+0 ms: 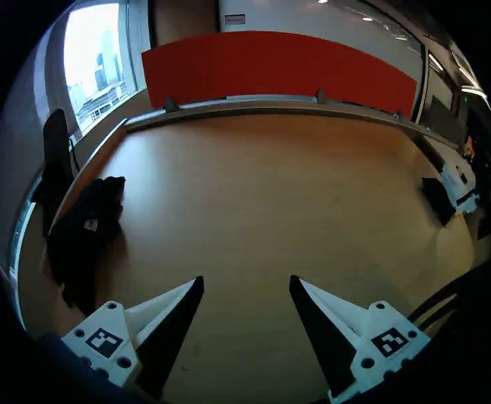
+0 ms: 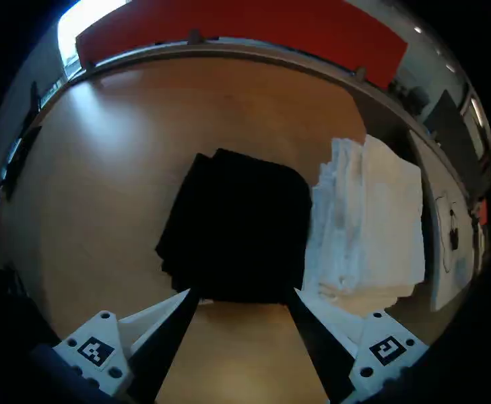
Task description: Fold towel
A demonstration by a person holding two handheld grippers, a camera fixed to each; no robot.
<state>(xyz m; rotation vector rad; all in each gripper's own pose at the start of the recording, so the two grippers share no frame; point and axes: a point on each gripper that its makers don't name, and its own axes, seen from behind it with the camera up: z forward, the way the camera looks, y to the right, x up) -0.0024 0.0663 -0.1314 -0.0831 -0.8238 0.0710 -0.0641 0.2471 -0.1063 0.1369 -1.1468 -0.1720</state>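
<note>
The right gripper [image 2: 239, 291] angles down over the desk [image 2: 97, 175] with its jaws apart, fingertips at the near edge of a folded black towel [image 2: 235, 225]. A stack of white towels [image 2: 370, 215] lies just beside the black one. The left gripper [image 1: 246, 277], jaws also spread, hovers low over bare desk and points toward a red partition [image 1: 279, 67].

Daylight is pouring in through the window [image 1: 97, 64] at upper left, blowing it out to near white and laying a pale sheen across the counter [image 1: 279, 195]. Ceiling lights [image 1: 368, 18] are glowing faintly. The right gripper view is looking dimmer (the dark folded towel [image 2: 235, 229] is losing all detail). Fisheye bending is curving straight edges, and the rims are fading into shadow.
</note>
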